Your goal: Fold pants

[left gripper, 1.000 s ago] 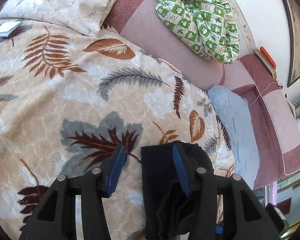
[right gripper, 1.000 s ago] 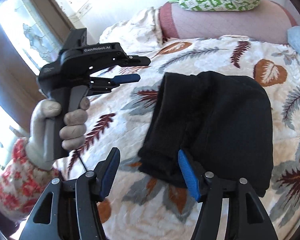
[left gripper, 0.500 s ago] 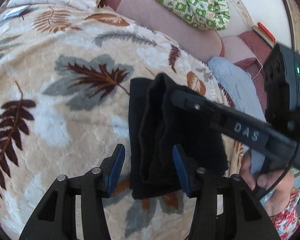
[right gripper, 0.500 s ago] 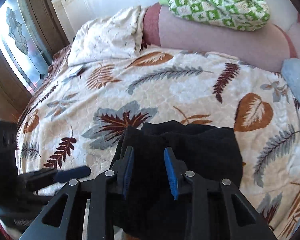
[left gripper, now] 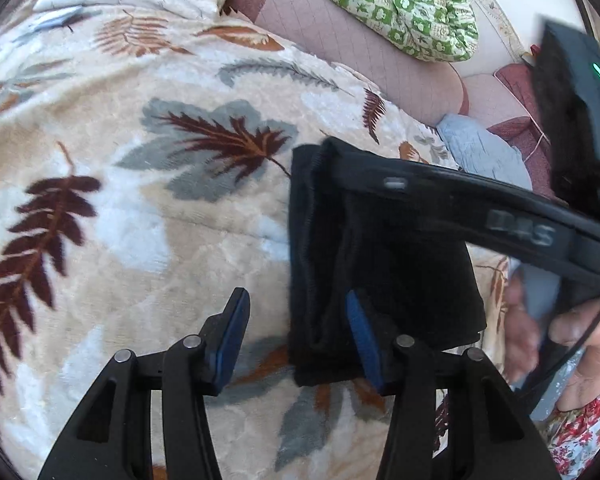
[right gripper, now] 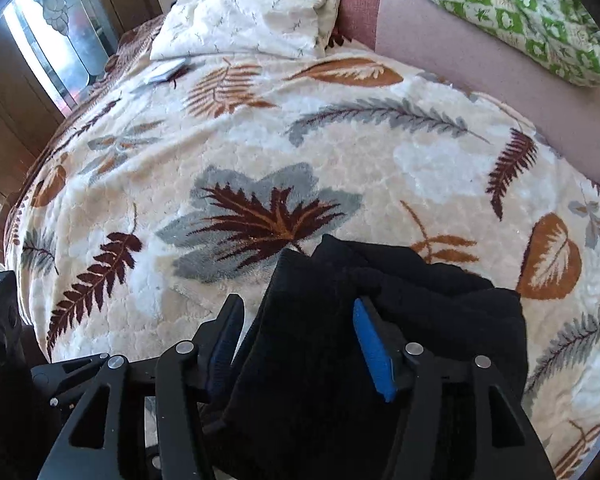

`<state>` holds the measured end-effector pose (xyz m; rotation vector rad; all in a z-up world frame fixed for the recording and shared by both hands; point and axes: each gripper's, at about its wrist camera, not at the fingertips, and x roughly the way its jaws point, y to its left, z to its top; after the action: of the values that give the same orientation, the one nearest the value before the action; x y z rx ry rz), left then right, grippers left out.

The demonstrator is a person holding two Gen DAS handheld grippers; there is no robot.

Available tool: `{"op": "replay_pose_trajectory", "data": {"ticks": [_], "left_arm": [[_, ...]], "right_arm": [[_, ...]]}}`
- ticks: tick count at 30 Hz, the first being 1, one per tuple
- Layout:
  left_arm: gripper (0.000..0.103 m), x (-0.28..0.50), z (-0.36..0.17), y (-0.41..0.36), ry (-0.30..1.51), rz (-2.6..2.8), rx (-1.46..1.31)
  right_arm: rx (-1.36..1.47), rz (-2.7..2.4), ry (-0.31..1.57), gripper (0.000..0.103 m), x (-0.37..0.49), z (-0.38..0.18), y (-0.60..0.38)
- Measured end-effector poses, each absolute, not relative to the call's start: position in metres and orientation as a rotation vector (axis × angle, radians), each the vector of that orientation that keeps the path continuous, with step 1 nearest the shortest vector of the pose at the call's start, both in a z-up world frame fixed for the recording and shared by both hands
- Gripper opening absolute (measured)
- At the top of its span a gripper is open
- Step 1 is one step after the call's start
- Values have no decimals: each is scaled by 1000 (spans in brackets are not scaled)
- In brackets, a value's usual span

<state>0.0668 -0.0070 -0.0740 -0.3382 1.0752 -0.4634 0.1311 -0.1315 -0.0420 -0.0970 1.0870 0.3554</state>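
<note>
Black pants [left gripper: 380, 264] on bed [left gripper: 148, 248]: soft, light, floppy, take by stacked edge; left hand-held gripper [left gripper: 296, 338] apart w/ nothing pinched, right hand-held gripper [right gripper: 296, 344] just reopened, apart over the fabric.

1. One pair of black pants [left gripper: 380, 264], folded into a bundle on the bed.
2. Two grippers: the left gripper [left gripper: 296, 336] and the right gripper [right gripper: 296, 344].
3. One leaf-print blanket [right gripper: 340, 168].
4. One green checked quilt [left gripper: 400, 4], bunched up.
5. One cream pillow [right gripper: 252, 12].
6. One light blue cloth [left gripper: 480, 152].
7. One hand [left gripper: 580, 352] in view, on the right gripper's handle.
</note>
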Motion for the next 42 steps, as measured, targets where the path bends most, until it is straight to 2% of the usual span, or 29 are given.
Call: {"op": "replay_pose_trajectory", "data": {"ticks": [5, 9, 13, 14, 15, 22, 28, 32, 34, 37, 38, 39, 40, 41, 42], "left_arm": [[50, 59, -57, 13, 1038, -399, -338], [53, 55, -51, 12, 1034, -411, -349], [64, 60, -55, 0, 1073, -479, -404], [71, 65, -58, -4, 1085, -507, -419], [73, 70, -60, -9, 1102, -521, -428], [73, 108, -84, -31, 1183, -594, -521], [73, 134, -103, -42, 1225, -589, -561], [80, 139, -102, -51, 1205, -601, -528], [87, 140, -101, -60, 1196, -609, -495], [89, 139, -97, -76, 1180, -606, -411], [83, 137, -96, -81, 1172, -605, -379], [69, 136, -94, -85, 1167, -596, -344], [64, 134, -93, -88, 1161, -588, -319], [54, 133, -92, -89, 1158, -594, -320], [49, 131, -91, -88, 1154, -599, -334]], "right_arm": [[-10, 273, 917, 63, 84, -1, -177], [120, 151, 899, 65, 47, -6, -231], [328, 137, 902, 65, 18, -28, -278], [373, 143, 904, 65, 15, -33, -285], [415, 149, 910, 67, 13, -38, -291], [623, 182, 875, 75, 20, -57, -315], [703, 208, 912, 77, 44, -78, -316], [732, 229, 947, 77, 62, -94, -314], [744, 247, 959, 78, 71, -101, -312], [748, 260, 967, 83, 82, -109, -310], [744, 260, 968, 83, 85, -111, -309], [734, 262, 972, 83, 88, -112, -307], [720, 267, 977, 81, 89, -112, -305], [698, 269, 979, 78, 91, -110, -301], [658, 269, 977, 67, 90, -106, -296]]}}
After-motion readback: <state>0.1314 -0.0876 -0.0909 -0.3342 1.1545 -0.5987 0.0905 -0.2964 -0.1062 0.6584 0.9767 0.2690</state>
